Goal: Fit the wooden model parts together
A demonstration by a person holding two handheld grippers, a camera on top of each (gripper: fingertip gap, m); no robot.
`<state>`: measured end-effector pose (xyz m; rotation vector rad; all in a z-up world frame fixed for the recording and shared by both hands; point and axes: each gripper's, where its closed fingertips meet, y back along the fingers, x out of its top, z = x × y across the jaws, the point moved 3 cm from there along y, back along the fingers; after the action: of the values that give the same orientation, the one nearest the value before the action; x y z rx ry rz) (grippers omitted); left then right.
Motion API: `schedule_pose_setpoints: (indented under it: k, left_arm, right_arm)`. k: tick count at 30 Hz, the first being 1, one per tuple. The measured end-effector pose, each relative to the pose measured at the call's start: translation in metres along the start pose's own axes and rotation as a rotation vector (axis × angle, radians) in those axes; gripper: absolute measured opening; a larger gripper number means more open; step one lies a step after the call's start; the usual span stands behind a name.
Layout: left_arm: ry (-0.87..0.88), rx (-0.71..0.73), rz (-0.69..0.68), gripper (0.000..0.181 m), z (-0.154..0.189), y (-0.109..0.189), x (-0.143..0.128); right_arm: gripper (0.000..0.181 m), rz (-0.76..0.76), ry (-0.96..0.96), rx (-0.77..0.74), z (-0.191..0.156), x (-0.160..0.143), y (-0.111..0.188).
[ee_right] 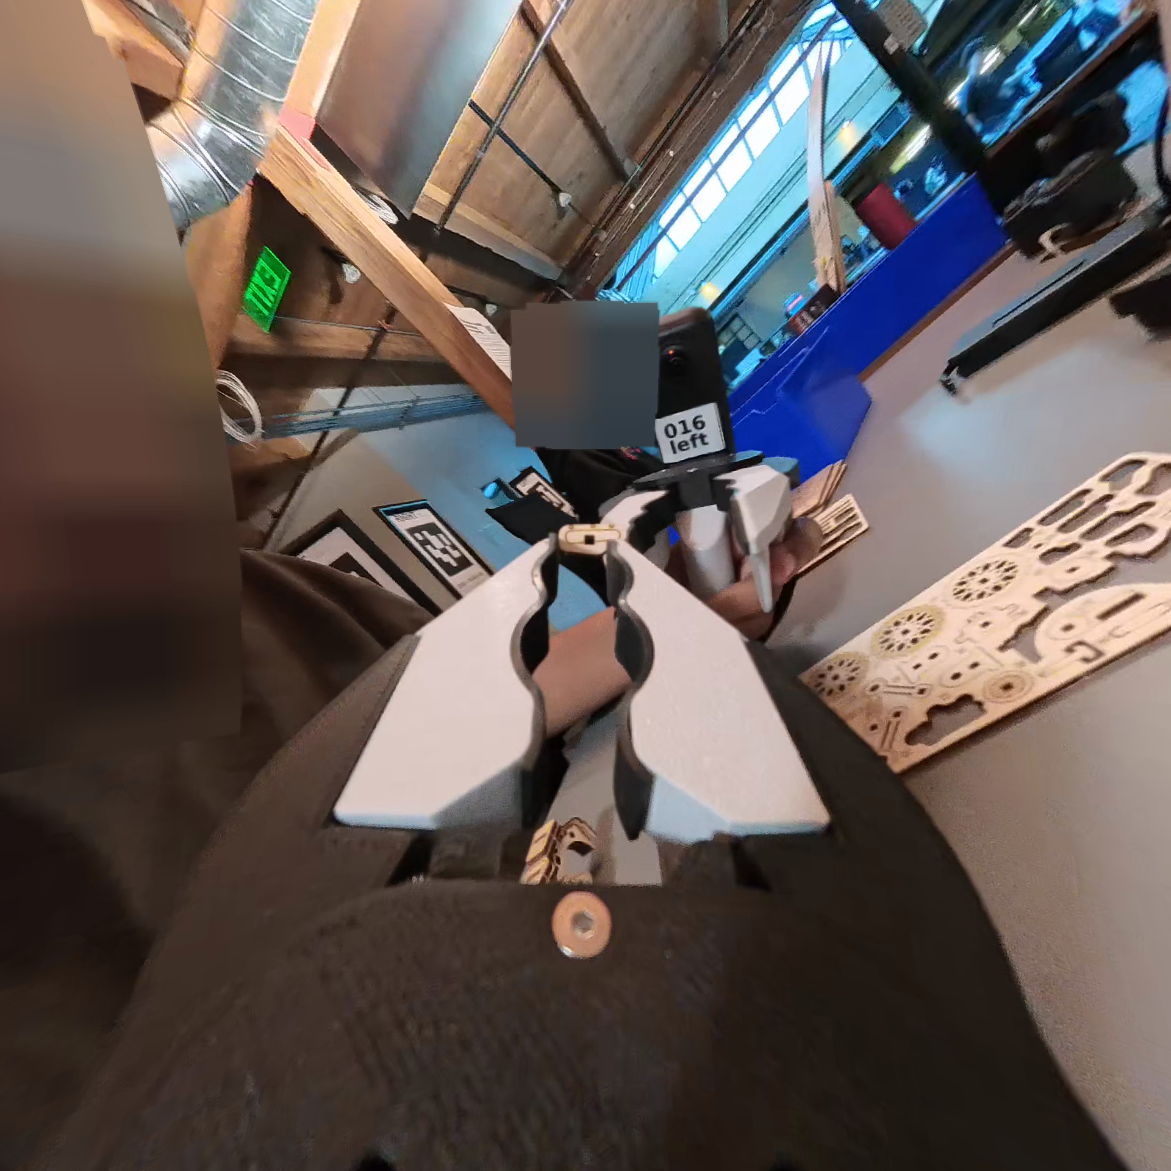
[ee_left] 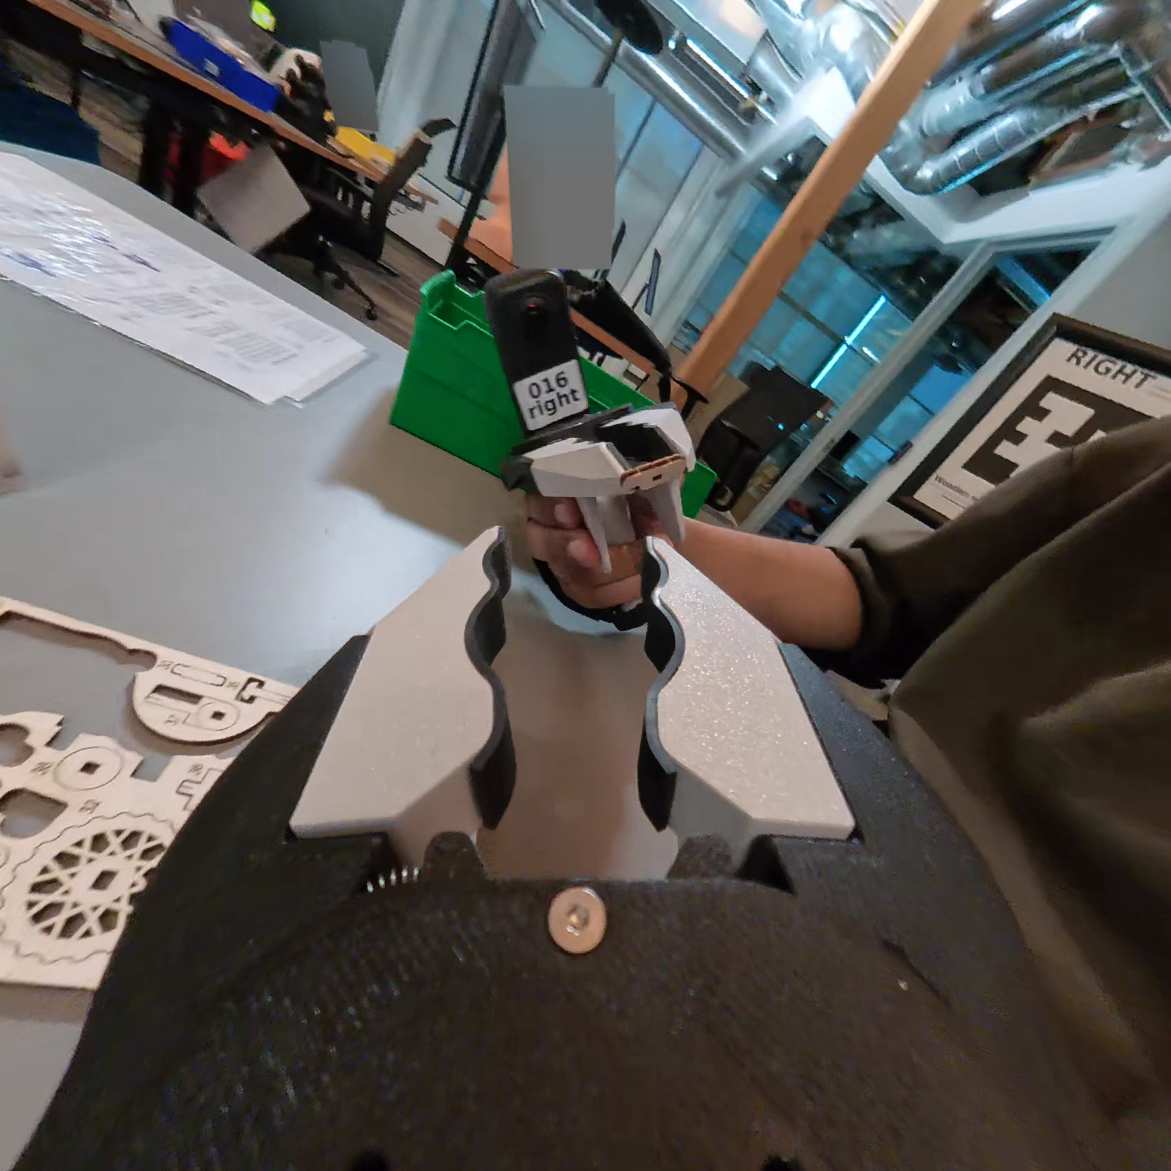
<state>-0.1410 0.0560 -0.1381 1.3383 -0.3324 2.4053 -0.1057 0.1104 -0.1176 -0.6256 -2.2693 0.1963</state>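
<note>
One small wooden part (ee_right: 589, 540) pinched at right gripper (ee_right: 586, 551) jaw tips; left gripper (ee_left: 573, 557) jaws wide, empty. Shallow tip grip: part could twist or drop onto counter (ee_left: 209, 507).

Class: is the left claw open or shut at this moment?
Open. The left claw shows a wide gap between its fingertips with nothing gripped; only the grey table shows through.
</note>
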Motion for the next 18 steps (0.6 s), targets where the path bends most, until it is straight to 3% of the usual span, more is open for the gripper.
schedule_pose_setpoints:
  k: [13, 18]
  left_arm:
    - [-0.030, -0.075, 0.012, 0.026, 0.014, -0.004, 0.000]
    - [-0.056, -0.077, -0.006, 0.010, 0.017, -0.007, -0.003]
  right_arm:
    - [0.013, -0.034, -0.199, 0.120, 0.004, -0.011, -0.004]
    - [0.012, -0.030, -0.294, 0.128, 0.010, -0.014, -0.002]
